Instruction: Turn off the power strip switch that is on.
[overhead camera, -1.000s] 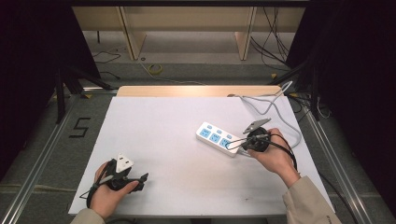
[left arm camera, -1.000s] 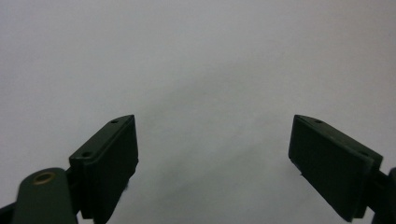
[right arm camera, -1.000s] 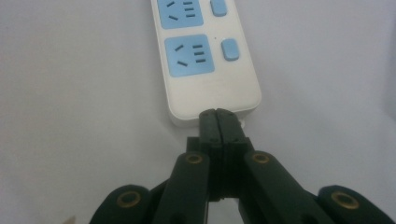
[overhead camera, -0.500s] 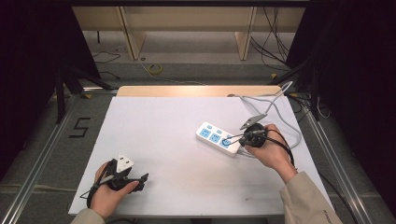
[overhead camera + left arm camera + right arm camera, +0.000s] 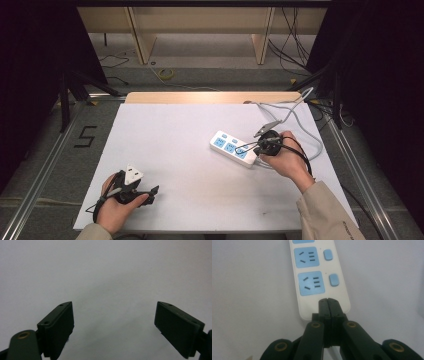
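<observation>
A white power strip [image 5: 232,148] with blue sockets lies right of centre in the high view, on the white surface [image 5: 190,130], its grey cable [image 5: 300,125] looping off toward the upper right. In the right gripper view the strip [image 5: 317,277] runs up from the middle of the frame, and the right gripper [image 5: 328,305] has its jaws pressed closed with nothing between them, tips over the strip's near end. At the lower left of the high view the left gripper [image 5: 131,187] rests in the person's hand; its own view shows the jaws [image 5: 113,322] spread wide open over bare surface
</observation>
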Tool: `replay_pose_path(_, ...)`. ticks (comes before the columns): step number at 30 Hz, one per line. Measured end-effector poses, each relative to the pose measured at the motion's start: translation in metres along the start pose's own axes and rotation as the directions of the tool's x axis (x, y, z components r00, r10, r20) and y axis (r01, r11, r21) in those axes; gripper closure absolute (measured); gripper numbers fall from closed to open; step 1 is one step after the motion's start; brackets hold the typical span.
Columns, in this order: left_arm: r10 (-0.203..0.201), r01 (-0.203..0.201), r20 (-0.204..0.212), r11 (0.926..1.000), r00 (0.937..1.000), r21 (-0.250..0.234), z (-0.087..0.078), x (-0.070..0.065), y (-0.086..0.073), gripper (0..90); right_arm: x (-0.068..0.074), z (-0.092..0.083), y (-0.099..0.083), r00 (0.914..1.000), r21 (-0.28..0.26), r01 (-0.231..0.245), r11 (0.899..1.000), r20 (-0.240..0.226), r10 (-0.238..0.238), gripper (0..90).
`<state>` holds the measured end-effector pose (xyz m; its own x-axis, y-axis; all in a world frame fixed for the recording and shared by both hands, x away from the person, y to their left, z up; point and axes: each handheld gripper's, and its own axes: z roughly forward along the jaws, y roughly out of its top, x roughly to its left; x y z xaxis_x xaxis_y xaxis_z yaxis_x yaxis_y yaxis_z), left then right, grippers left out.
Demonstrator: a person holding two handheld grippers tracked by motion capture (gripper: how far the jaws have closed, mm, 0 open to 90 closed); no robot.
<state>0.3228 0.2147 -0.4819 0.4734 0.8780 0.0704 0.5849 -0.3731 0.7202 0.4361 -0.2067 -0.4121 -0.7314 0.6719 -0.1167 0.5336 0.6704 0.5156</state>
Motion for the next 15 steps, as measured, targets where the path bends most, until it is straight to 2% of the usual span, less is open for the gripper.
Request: replay_pose_path(15,0.001,-0.001,0.001,1.0,1.0,0.0,0.0,-0.0001,0.0002,15.8,0.0012,0.0034,0.008,0.9999,0.008,0.012,1.0,-0.002,-0.012,90.0)
